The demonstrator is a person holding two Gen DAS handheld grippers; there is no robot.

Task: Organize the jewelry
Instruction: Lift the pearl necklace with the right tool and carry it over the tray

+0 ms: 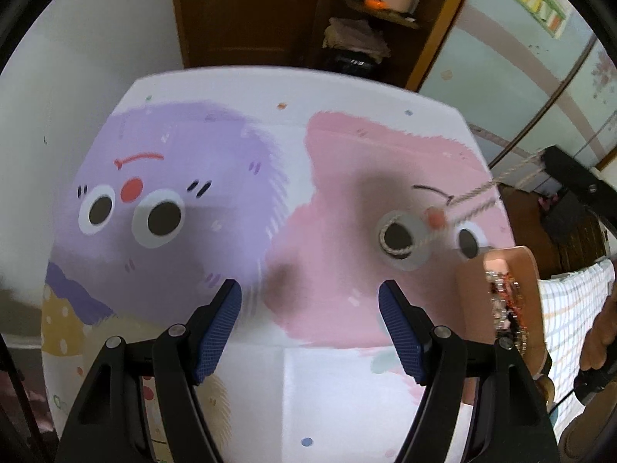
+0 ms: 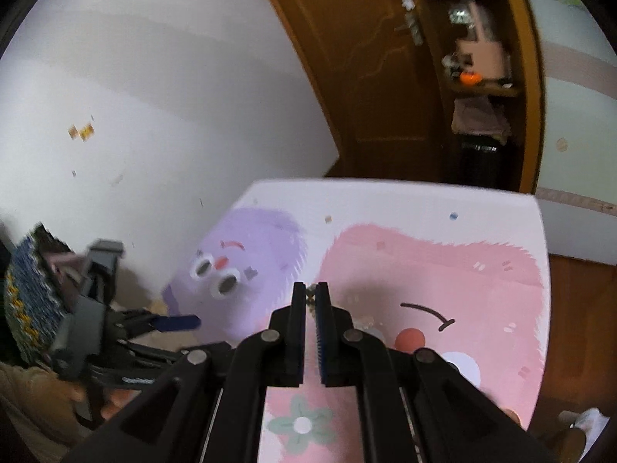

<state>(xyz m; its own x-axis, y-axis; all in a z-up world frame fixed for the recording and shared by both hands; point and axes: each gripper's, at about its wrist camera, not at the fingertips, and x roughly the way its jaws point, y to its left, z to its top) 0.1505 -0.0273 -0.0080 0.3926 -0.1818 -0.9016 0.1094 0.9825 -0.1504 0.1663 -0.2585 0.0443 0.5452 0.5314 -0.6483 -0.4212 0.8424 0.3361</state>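
Observation:
A thin pale chain necklace [image 1: 472,198] slants from the upper right down to the table, and its lower end lies in a loop [image 1: 401,239] on the pink cartoon face. My right gripper [image 2: 310,294] is shut, with a bit of that chain [image 2: 310,298] pinched at its tips. In the left wrist view it shows as a black bar at the right edge [image 1: 551,158]. My left gripper [image 1: 310,287] hangs open above the table cover with nothing between its blue pads [image 1: 219,328]. It also appears at the left of the right wrist view [image 2: 181,322].
A pink dish [image 1: 470,293] with a tangle of beaded jewelry [image 1: 505,308] sits at the table's right edge. The table cover [image 1: 293,146] shows a purple and a pink cartoon face. A wall is at the left, a wooden door and shelves behind. A checked cloth [image 1: 570,308] lies at the right.

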